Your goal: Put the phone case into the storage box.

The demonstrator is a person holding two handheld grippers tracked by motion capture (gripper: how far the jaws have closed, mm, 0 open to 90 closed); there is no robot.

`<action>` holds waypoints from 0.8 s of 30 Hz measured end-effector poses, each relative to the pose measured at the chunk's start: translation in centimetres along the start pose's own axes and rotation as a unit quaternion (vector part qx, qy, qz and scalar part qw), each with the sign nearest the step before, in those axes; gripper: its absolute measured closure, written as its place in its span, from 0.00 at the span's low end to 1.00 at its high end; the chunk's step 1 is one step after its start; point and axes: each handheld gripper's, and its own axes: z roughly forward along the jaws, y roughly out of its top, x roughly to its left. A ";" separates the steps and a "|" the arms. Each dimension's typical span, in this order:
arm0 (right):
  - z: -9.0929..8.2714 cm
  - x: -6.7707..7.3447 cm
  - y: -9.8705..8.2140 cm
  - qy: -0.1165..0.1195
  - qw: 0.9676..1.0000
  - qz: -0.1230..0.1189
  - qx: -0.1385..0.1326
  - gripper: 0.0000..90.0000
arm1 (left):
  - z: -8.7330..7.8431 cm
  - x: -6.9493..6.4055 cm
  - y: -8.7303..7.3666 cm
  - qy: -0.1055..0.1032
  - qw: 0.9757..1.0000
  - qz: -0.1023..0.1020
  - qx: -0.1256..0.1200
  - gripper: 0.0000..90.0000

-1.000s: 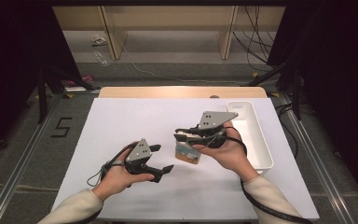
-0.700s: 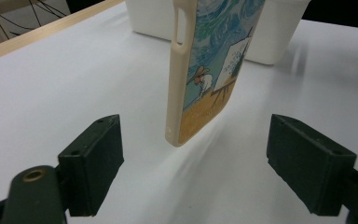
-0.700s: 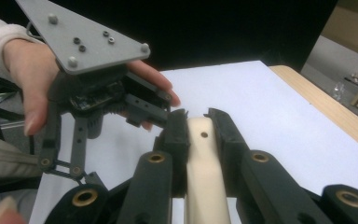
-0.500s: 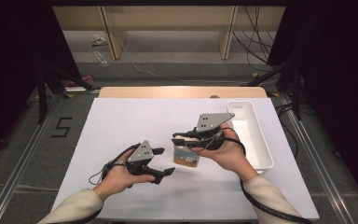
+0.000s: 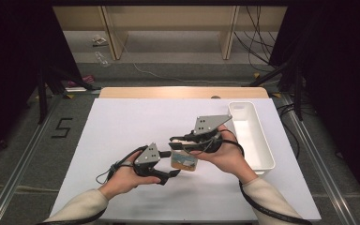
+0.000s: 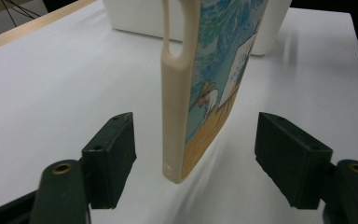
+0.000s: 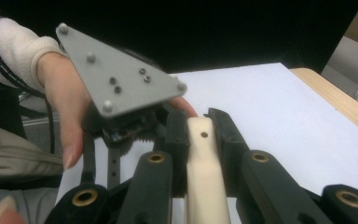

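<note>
Case [image 5: 184,161], one, cream rim, painted back, clamped by right gripper [image 5: 176,144]; left gripper [image 5: 172,164] jaws closing around it, untouching. Tray [image 5: 262,159] right.

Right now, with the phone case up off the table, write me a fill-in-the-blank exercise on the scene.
1. The right tongs are ____ on the cream edge of the phone case.
2. The phone case hangs between the left tongs' two pads, which stand ____ from it on both sides as they have just been closing.
3. The long tray on the white table is ____ in colour.
4. The picture on the case shows mostly ____ swirls above an orange strip.

Missing words: shut; apart; white; blue
</note>
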 end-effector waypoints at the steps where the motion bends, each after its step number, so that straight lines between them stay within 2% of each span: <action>1: 0.0 0.0 0.0 0.001 1.000 0.000 -0.001 0.89 | 0.1 0.0 0.0 0.000 1.000 0.001 0.000 0.35; 8: 0.2 0.2 0.1 0.006 1.000 0.003 -0.003 0.88 | 0.3 0.1 -0.2 -0.010 1.000 -0.005 0.000 0.50; 14: 0.2 0.2 0.1 0.009 1.000 0.003 -0.006 0.88 | 0.5 0.2 -0.3 -0.019 1.000 0.003 0.006 0.61; 24: 0.1 0.0 0.0 0.014 1.000 0.015 -0.017 0.88 | 0.2 0.3 0.0 0.000 1.000 0.021 0.013 0.81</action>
